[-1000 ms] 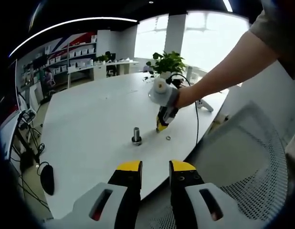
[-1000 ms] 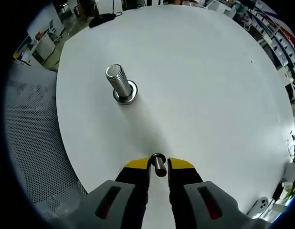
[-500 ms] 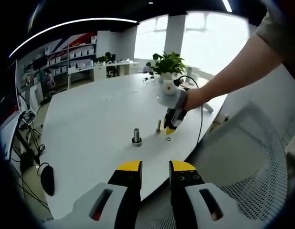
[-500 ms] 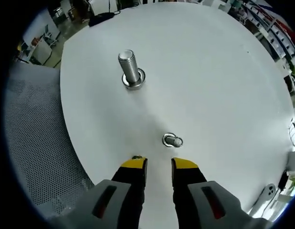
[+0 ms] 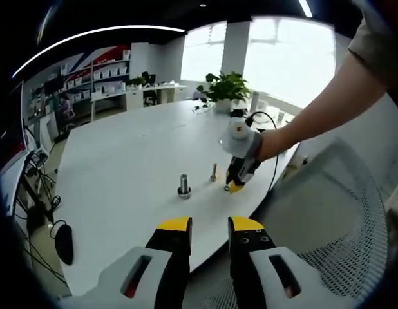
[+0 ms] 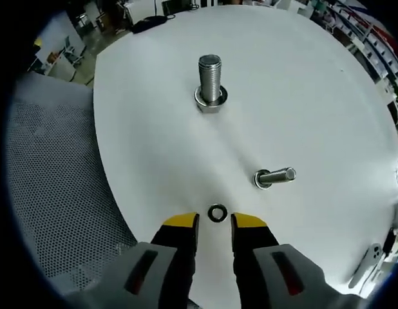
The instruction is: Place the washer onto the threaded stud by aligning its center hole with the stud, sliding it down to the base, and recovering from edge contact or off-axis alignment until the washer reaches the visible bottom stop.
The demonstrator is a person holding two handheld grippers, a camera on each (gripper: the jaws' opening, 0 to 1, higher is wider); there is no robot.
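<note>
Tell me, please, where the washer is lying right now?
In the right gripper view the washer lies flat on the white table, just ahead of the open right claw, nearer than the small stud and the large stud.

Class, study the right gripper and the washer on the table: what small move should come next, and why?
Probably ease the right gripper down and shut it on the washer. The washer lies flat on the white table just beyond the open, empty jaws, still apart from the large threaded stud and the small stud.
</note>
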